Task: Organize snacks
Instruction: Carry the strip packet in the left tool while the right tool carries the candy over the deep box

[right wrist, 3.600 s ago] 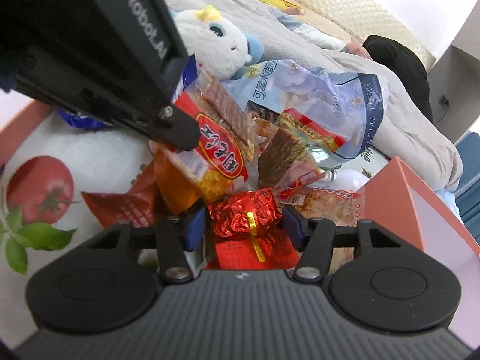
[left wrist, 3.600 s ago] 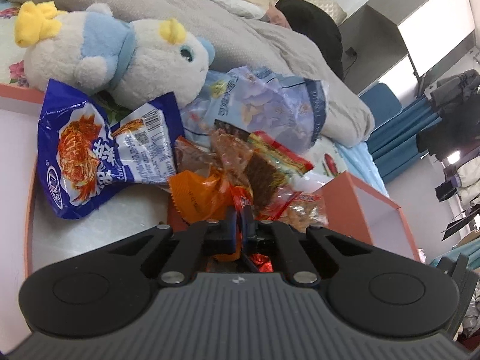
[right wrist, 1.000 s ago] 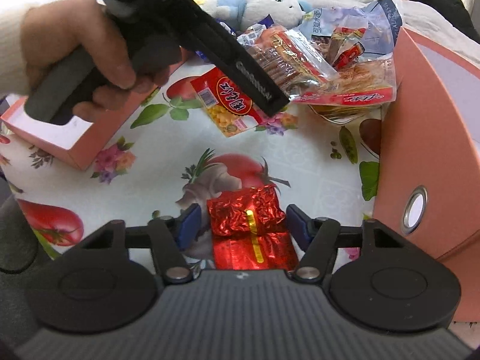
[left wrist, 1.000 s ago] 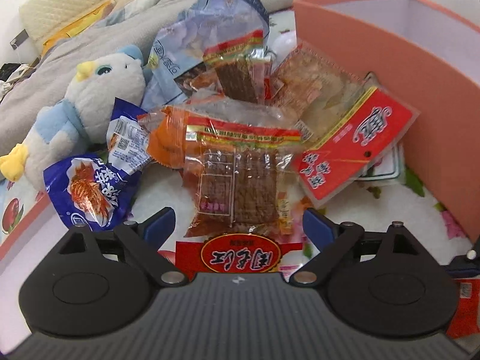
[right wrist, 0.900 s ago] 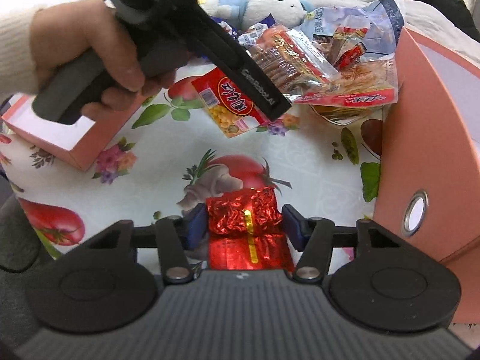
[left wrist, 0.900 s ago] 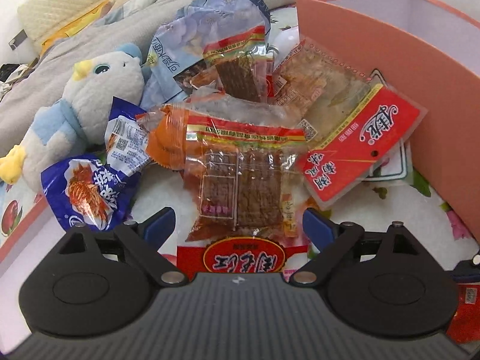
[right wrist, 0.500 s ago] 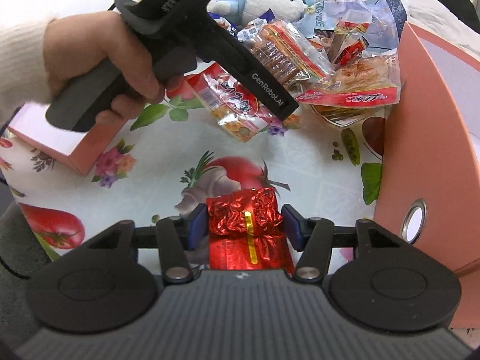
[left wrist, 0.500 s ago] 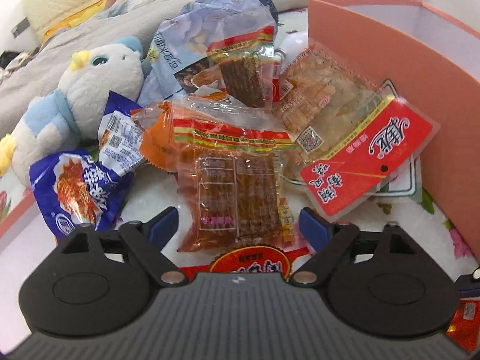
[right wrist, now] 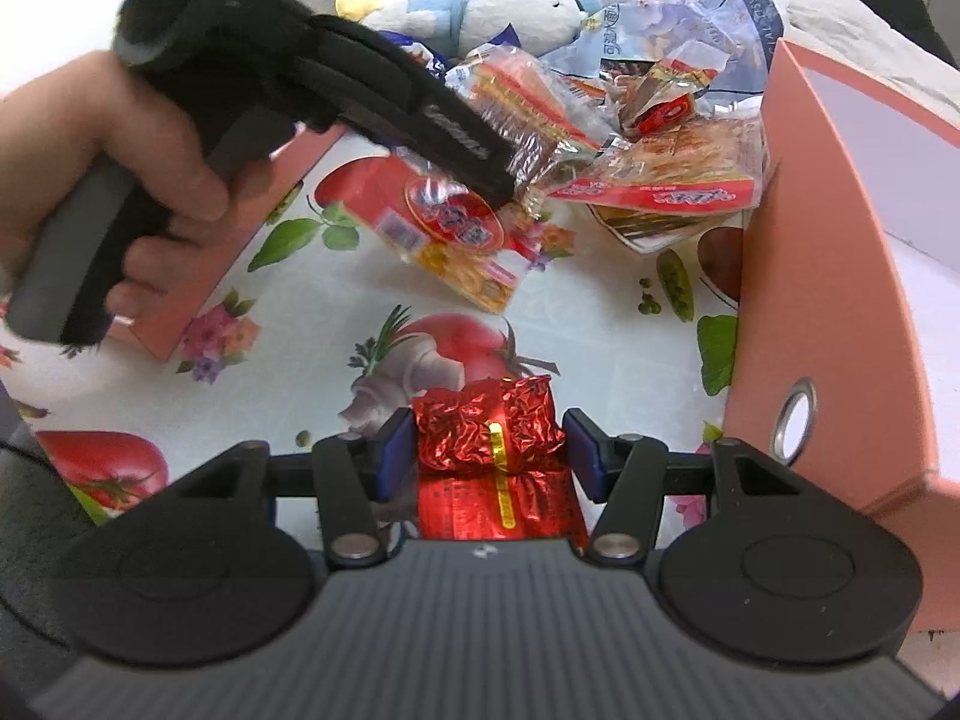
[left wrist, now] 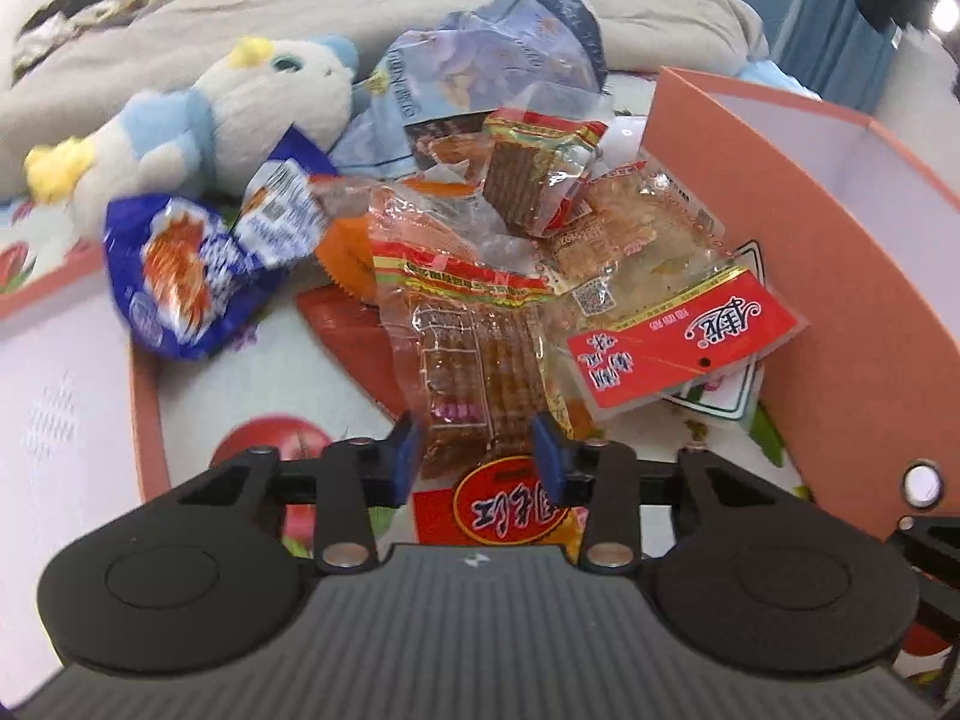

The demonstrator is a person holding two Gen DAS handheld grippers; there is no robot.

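- Closest up, the right gripper [right wrist: 489, 450] has its fingers about half open around a crinkly red foil packet [right wrist: 489, 429]. The left pad touches it, the right one shows a sliver of gap, so I can't tell how firm that hold is.
- The left gripper [left wrist: 480, 459] is closing its fingers on a clear packet of brown jerky strips [left wrist: 474, 360]. The blue pads are right at the packet's sides.
- Under that one lies a red snack bag with an oval logo [left wrist: 510, 507], flat on the desk [right wrist: 336, 312] with its tomato-and-flower cloth.
- From the right wrist view, a hand [right wrist: 114, 180] holds the left gripper's handle, over a low pink box [right wrist: 240, 222].
- Just beyond sits the rest of the pile: a clear packet with a red label [left wrist: 672, 312], a small brown-square packet [left wrist: 528, 174], and a blue bag [left wrist: 192, 270] off to the left.
- A tall pink box [left wrist: 840, 276] stands to the right of the pile.
- Farthest back are a white-and-blue plush toy [left wrist: 240, 114], a tissue pack [left wrist: 498, 66] and a grey blanket [left wrist: 180, 18].
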